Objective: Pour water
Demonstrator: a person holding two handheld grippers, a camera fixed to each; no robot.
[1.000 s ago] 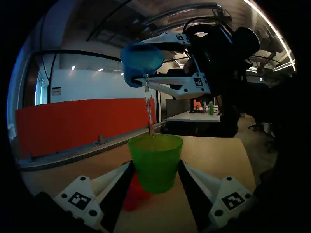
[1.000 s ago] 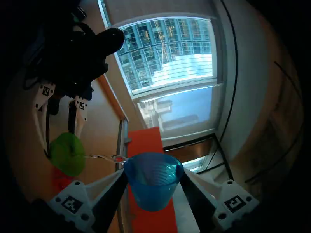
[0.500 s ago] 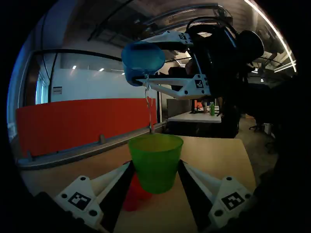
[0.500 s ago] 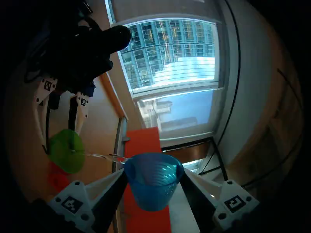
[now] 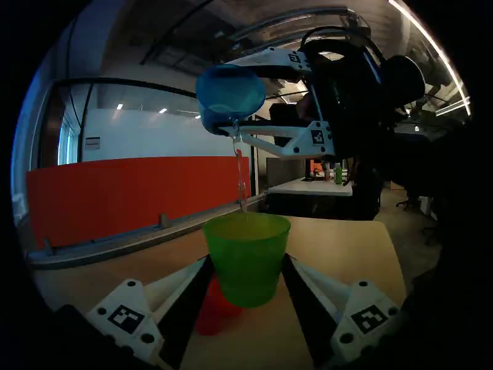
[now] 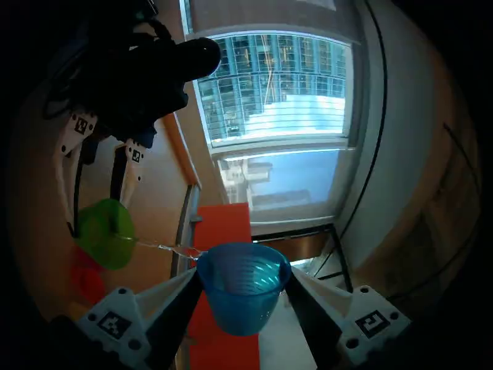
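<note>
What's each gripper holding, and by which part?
Left gripper: green cup, clamped on opposite sides of its wall. Right gripper: blue cup, likewise by its sides, tipped and pouring.

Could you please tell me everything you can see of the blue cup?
The blue cup looks like translucent blue plastic. It tapers toward its base and has faint rings on the inside wall. The right gripper clamps it between both fingers. The cup is tipped far over in the air, above the green cup held in the left gripper. A thin stream of water runs off its lower lip into the green cup. Little water seems to be left inside.
</note>
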